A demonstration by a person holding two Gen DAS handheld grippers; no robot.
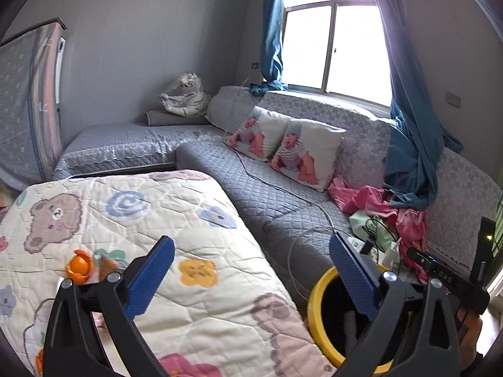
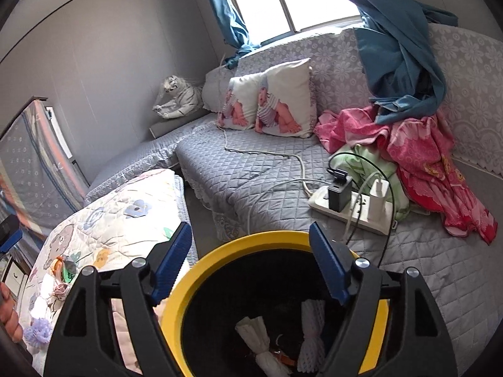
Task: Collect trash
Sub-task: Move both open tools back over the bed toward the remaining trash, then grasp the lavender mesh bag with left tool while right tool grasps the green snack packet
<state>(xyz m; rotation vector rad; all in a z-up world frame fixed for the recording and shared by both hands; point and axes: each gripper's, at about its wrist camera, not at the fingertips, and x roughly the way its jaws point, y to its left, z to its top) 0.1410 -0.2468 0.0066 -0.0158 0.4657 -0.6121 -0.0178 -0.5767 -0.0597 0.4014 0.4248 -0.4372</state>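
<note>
A yellow-rimmed black bin [image 2: 179, 301] stands between the quilted table and the sofa; it also shows in the left wrist view [image 1: 317, 295]. Two white foam nets [image 2: 309, 333] lie inside it. My right gripper [image 2: 251, 260] is open and empty directly above the bin's mouth. My left gripper [image 1: 251, 276] is open and empty above the quilt [image 1: 151, 220]. Orange peel [image 1: 78, 267] and other scraps lie on the quilt to the left of the left gripper. In the right wrist view the scraps [image 2: 64, 271] and a purple foam piece [image 2: 37, 333] lie at far left.
A grey sofa [image 2: 257, 172] holds two baby-print pillows [image 2: 270, 100], pink clothes [image 2: 424, 150], a power strip [image 2: 349, 210] with chargers and cables. A toy tiger [image 1: 185, 97] sits in the corner. Blue curtains hang by the window.
</note>
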